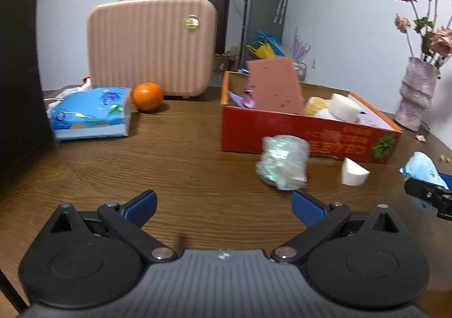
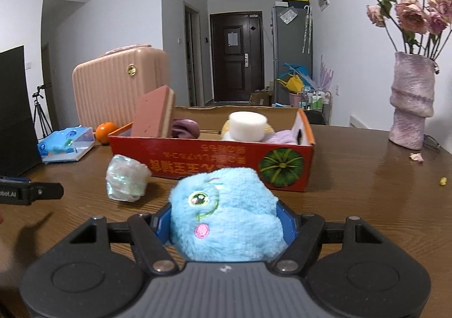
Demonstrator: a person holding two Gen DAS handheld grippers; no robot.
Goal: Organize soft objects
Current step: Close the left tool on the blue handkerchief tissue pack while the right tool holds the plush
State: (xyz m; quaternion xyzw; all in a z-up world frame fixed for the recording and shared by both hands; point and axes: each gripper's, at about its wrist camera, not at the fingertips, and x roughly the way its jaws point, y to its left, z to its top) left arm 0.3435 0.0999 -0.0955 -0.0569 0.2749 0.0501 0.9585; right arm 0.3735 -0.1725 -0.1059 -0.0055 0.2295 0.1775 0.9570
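Note:
A red cardboard box (image 1: 282,131) (image 2: 214,161) on the wooden table holds a pink sponge slab (image 1: 275,86) (image 2: 154,113), a white foam cylinder (image 1: 345,106) (image 2: 248,126) and other soft items. A crumpled shiny plastic bundle (image 1: 282,161) (image 2: 125,178) lies in front of the box. A white foam wedge (image 1: 353,172) lies to its right. My left gripper (image 1: 224,206) is open and empty, just short of the bundle. My right gripper (image 2: 226,222) is shut on a blue plush toy (image 2: 226,213) (image 1: 423,169), near the box's front.
A pink ribbed case (image 1: 151,44) (image 2: 118,86), an orange (image 1: 147,96) (image 2: 105,132) and a blue tissue pack (image 1: 91,113) (image 2: 66,144) stand at the back left. A pink vase of dried roses (image 1: 415,92) (image 2: 411,103) stands at the right. A black panel (image 1: 19,63) is at the left.

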